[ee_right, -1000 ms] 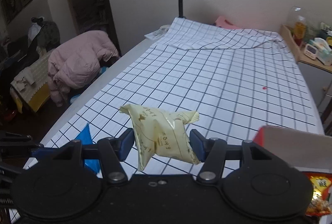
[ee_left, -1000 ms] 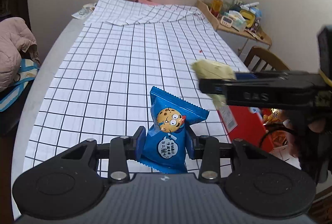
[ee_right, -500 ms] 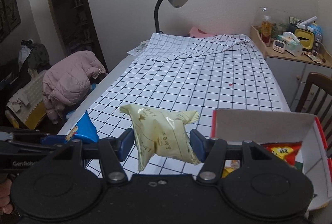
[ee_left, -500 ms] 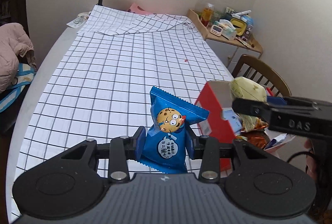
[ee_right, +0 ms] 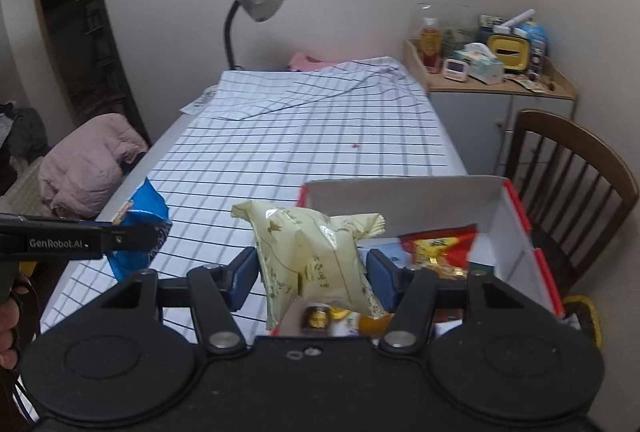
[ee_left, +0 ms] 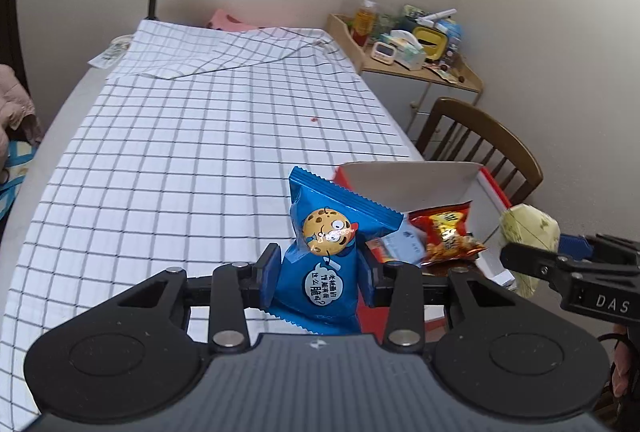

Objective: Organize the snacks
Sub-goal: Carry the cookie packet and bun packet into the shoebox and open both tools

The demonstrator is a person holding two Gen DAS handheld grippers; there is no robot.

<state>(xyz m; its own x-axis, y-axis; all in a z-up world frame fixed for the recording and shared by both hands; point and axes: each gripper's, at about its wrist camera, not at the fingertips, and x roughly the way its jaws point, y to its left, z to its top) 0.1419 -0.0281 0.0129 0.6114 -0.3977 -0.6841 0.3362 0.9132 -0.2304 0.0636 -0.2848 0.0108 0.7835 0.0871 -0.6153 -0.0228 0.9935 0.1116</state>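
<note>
Box (ee_right: 516, 232) wasn't in front of both tongs a second ago, now its red-and-white cardboard sits right ahead. Left tongs (ee_left: 318, 274) are clamped on a glossy blue cookie packet (ee_left: 320, 260); right tongs (ee_right: 312, 274) pinch a crinkly pale-yellow packet (ee_right: 316, 260) above the box's open top.

Blue cookie-print packet (ee_left: 324, 264), pale yellow packet (ee_right: 316, 264), red-and-white box (ee_right: 516, 232), black-gridded white tablecloth (ee_left: 180, 160).

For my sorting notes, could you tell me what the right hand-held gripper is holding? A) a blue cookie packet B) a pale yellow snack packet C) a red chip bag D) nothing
B: the right hand-held gripper clamps a pale yellow snack packet between its pads.
</note>
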